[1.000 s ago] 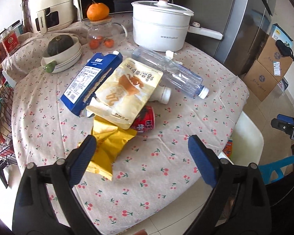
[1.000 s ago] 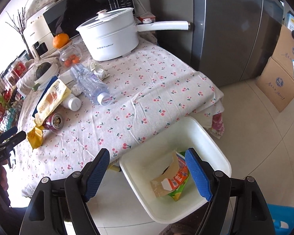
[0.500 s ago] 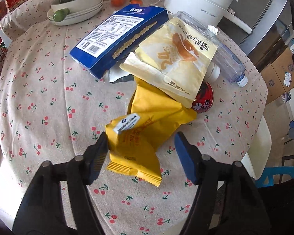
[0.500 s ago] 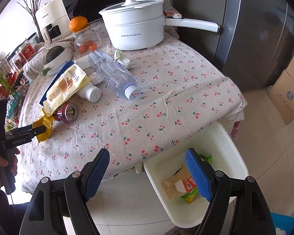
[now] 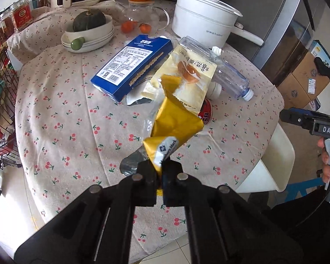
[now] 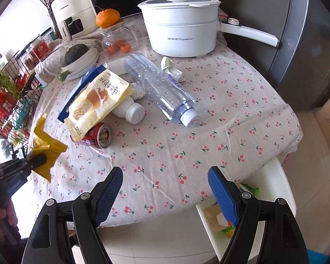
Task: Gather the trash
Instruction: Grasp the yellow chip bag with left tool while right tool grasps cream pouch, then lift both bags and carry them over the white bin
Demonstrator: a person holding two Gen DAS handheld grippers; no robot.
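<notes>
Left gripper (image 5: 160,171) pinching only the near corner of the yellow wrapper (image 5: 175,121), lifting above the tablecloth (image 5: 55,114) beside the red can (image 6: 96,135). Right gripper (image 6: 165,194) hanging open, holding nothing, near the white bin (image 6: 281,189). Risking: thin foil slipping out mid-carry, or trailing end dragging the can off the tablecloth edge

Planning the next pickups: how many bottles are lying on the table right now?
2. A clear plastic bottle lies on its side mid-table in front of the white pot. A small white bottle lies beside it, partly under the pale snack bag. Others could be hidden.
</notes>
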